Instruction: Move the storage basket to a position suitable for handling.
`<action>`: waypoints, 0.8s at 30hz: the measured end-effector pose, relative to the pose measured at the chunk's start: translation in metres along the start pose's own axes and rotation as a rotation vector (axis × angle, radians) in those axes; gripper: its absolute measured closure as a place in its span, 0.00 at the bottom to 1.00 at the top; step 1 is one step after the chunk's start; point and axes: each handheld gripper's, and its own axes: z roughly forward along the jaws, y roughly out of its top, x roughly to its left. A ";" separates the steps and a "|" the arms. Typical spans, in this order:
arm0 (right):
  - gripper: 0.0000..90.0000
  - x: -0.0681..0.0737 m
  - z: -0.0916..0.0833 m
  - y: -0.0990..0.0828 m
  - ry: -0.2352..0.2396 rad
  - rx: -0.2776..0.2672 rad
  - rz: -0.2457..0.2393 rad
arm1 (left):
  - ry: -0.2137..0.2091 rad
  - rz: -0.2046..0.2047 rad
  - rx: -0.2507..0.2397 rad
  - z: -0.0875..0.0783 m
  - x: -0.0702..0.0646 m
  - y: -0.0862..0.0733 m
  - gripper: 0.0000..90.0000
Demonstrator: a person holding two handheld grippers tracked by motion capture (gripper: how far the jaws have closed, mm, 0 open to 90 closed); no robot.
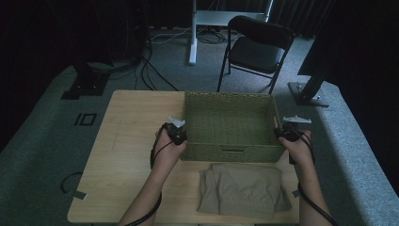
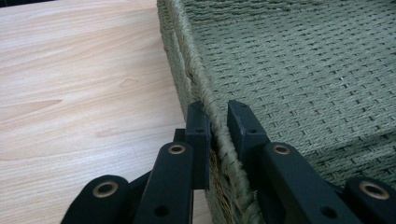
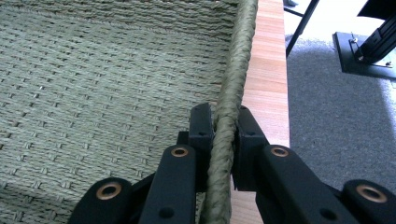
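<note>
Basket (image 1: 229, 151) | rim clamped: left gripper (image 2: 215, 122), right gripper (image 3: 222, 122) | writing: unreadable

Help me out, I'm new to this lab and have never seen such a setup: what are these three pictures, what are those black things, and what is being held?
There is no robot here. A person sits at a wooden table and holds a hand tool with two black jaws in each hand.

The high view looks down from above the person. The left gripper is at the left side of a green woven basket, the right gripper at its right side. A folded beige cloth lies on the table in front of the basket.

The other two pictures come from small cameras riding on the tools, looking along their jaws. In the left gripper view, the left gripper pinches the basket's braided rim. In the right gripper view, the right gripper clamps the opposite rim. So both tools grip the basket, one on each side.
</note>
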 end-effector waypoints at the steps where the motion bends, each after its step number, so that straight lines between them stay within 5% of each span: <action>1: 0.90 0.000 0.000 0.000 0.002 0.001 0.002 | 0.000 0.000 0.001 0.000 0.000 0.000 0.90; 10: 0.86 -0.002 0.000 0.001 0.015 0.003 0.018 | -0.057 -0.031 -0.001 0.000 0.006 0.000 0.87; 12: 0.80 -0.004 0.001 0.001 0.029 -0.008 0.044 | -0.087 -0.052 -0.003 0.000 0.009 0.000 0.84; 16: 0.64 -0.003 0.004 -0.001 0.060 0.001 0.012 | -0.139 -0.067 -0.023 0.004 0.015 -0.001 0.71; 24: 0.33 -0.004 0.010 0.001 0.074 -0.014 0.022 | -0.167 -0.010 -0.051 0.007 0.022 0.001 0.40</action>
